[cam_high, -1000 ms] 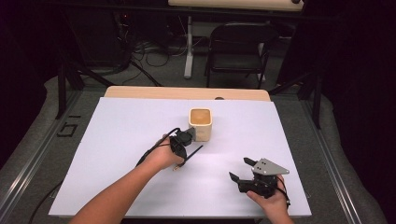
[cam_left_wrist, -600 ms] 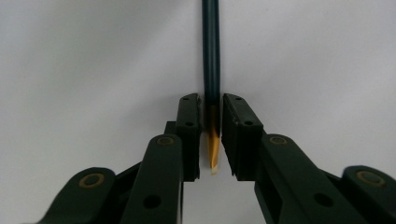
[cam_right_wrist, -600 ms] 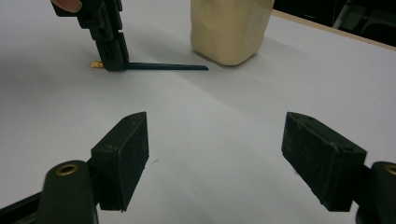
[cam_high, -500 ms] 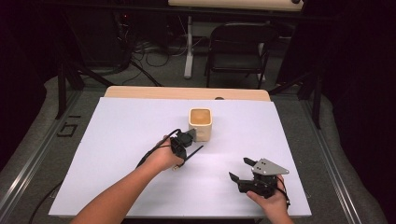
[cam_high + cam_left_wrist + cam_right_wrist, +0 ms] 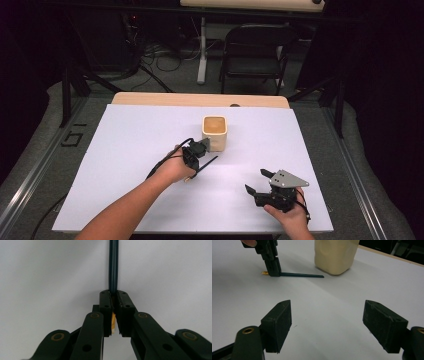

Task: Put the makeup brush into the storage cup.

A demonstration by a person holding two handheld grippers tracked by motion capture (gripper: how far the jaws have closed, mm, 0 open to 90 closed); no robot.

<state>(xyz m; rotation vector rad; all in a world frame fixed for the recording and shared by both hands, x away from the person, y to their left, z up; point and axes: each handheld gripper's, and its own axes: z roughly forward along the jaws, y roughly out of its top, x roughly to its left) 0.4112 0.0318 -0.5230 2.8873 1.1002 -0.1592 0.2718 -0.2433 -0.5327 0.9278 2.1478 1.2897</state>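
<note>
A thin dark pencil with a yellow end lies on the white table sheet, and my left gripper is shut on it near that end. From above, the pencil points toward a cream cup just behind the left gripper. The right gripper view shows the pencil flat on the sheet with its tip close to the cup. My right gripper rests near the front right, open, with nothing between its jaws.
A black folding chair and cables on the floor stand beyond the table's far wooden edge. Bare white sheet stretches to the left and between the two grippers.
</note>
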